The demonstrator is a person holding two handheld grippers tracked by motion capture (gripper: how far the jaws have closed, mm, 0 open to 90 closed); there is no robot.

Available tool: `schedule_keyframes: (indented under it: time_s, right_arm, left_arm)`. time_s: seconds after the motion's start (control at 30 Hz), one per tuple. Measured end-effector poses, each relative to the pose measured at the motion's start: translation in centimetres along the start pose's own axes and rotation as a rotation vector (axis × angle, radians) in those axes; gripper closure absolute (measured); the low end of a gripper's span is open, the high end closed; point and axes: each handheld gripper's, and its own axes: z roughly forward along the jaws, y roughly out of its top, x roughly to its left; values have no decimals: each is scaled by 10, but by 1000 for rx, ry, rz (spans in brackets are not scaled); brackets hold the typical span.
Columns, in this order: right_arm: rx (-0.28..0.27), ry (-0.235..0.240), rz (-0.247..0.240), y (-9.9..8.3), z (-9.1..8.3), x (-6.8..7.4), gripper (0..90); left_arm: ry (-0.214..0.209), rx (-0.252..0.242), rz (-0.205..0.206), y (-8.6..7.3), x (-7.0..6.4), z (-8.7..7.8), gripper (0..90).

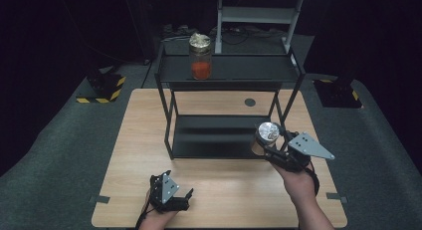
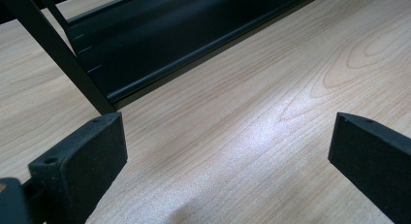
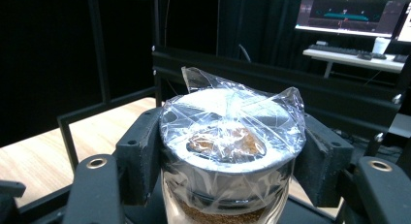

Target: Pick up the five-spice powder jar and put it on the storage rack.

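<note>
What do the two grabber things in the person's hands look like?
Both are black. The left gripper has two blocky black jaws with small round holes, a grey plate with holes on top, and a thin black cable trailing back. The right gripper carries a bigger grey three-cornered plate with small holes. No sleeves are visible on the forearms.

Jar [image 3: 228,151] base below frame edge
</note>
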Motion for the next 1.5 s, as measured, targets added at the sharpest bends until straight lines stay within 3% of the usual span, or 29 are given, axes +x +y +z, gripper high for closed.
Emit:
schedule_keyframes:
  time_s: [0.67,1.5]
  right_arm:
    - [-74,-14,-35,50,-1,-4,341]
    - [-159,-46,-72,95,8,3,341]
  left_arm:
    - [-6,-8,-6,-2,2,-1,6]
    - [-9,-22,-12,-4,3,-2,6]
